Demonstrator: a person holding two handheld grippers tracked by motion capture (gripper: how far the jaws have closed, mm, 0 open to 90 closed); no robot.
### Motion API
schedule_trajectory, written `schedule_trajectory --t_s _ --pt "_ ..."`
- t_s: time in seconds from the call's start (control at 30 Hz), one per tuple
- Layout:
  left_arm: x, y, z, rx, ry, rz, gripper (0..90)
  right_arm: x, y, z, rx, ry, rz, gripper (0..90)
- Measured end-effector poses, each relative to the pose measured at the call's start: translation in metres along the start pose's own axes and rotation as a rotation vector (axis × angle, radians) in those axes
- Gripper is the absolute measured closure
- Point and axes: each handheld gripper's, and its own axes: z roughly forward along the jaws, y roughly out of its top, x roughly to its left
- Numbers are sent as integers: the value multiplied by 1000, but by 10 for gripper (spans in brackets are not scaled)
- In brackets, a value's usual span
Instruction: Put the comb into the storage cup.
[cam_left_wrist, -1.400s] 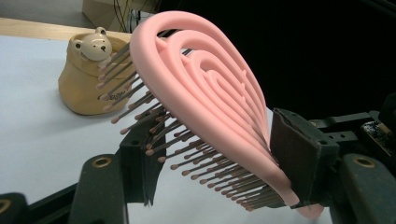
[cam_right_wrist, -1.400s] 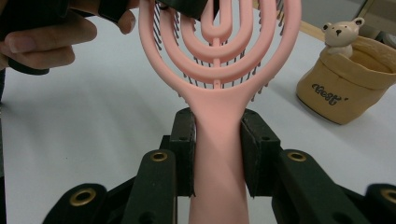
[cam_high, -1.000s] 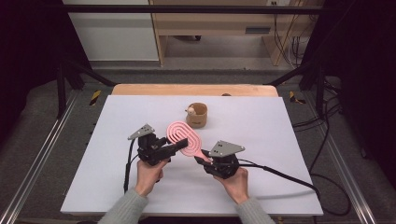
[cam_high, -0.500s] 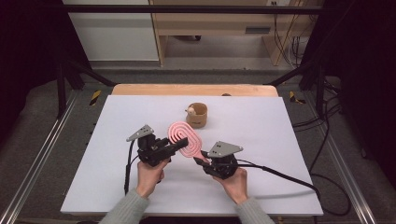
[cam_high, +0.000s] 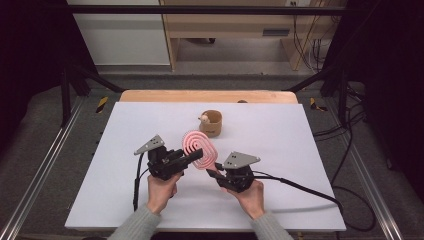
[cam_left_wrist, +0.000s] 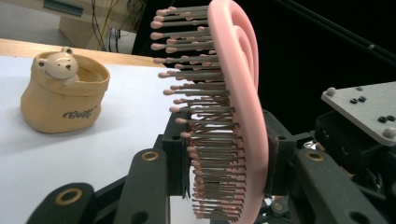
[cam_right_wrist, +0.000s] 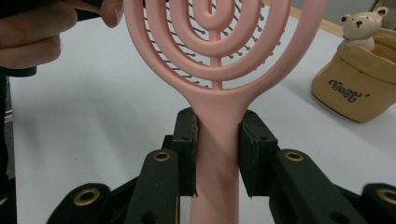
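Observation:
A pink hairbrush (cam_high: 199, 146) with looped ribs is held up off the white table (cam_high: 300, 150) between both grippers. My left gripper (cam_high: 195, 156) has just been closing and its pads now press on the brush head (cam_left_wrist: 243, 93), one on the bristle side and one on the back. My right gripper (cam_right_wrist: 217, 154) is shut on the brush handle (cam_right_wrist: 217, 135), which stands upright between its pads. In the high view the right gripper (cam_high: 214, 173) sits just right of the left one.
A tan bear-shaped cup (cam_high: 211, 123) stands on the table behind the brush, also seen as the cup (cam_left_wrist: 63, 93) in the left gripper view and the cup (cam_right_wrist: 359, 88) in the right gripper view. Cables trail from both grippers toward the table's front and right.
The left gripper's jaws have closed onto the brush head. The brush and the right gripper have stayed where they were.

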Motion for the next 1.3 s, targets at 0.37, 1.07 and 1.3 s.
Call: schedule_trajectory --t_s 0.37,1.07,1.3 --pt "-5 1 -3 -16 -29 23 627 1 0 0 -18 36 12 713" --pt "-5 5 -12 -47 6 40 629 1 -2 4 -22 61 27 634" --pt "-2 10 -20 -66 41 64 629 -2 0 1 -27 53 37 493"
